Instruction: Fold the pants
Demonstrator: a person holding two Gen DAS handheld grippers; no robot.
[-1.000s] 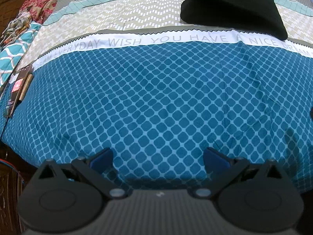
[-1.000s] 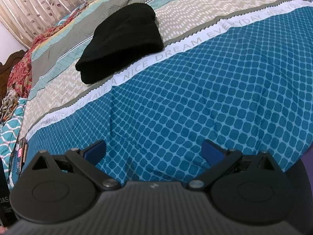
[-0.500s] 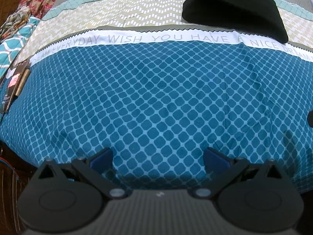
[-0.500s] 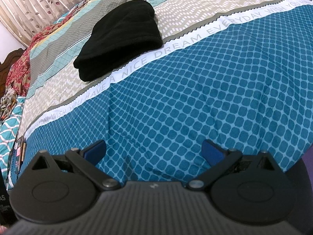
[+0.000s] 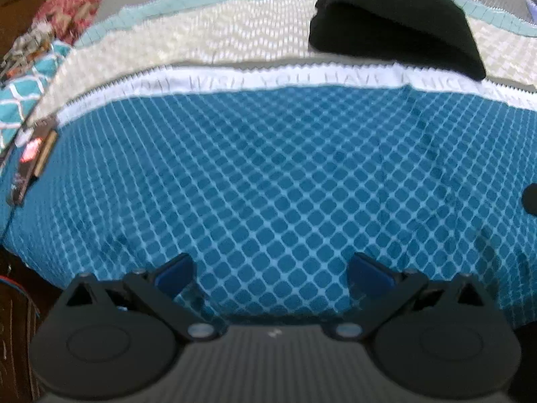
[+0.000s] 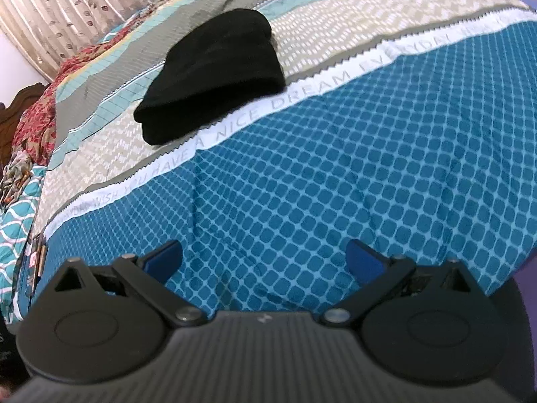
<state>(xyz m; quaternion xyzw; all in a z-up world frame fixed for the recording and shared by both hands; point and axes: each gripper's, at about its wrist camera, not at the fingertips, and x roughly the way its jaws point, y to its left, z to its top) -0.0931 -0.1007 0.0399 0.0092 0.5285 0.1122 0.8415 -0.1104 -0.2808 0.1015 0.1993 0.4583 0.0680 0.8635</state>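
The black pants [image 5: 396, 23] lie folded in a compact bundle on the beige stripe of the bedspread, far from both grippers; they also show in the right wrist view [image 6: 214, 77]. My left gripper [image 5: 272, 275] is open and empty, low over the blue patterned part near the bed's front edge. My right gripper [image 6: 265, 262] is open and empty too, over the same blue area, with the pants ahead and to its left.
The bedspread [image 5: 268, 174] has a white lettered band [image 6: 302, 100]. A dark flat packet [image 5: 30, 164] lies at the bed's left edge. Patterned pillows [image 6: 30, 124] and a curtain [image 6: 67, 10] stand at the far left. A wooden headboard shows there.
Both grippers have shifted slightly and the views are blurred with motion; the pants sit a little lower in the left view. Both stay open and empty.
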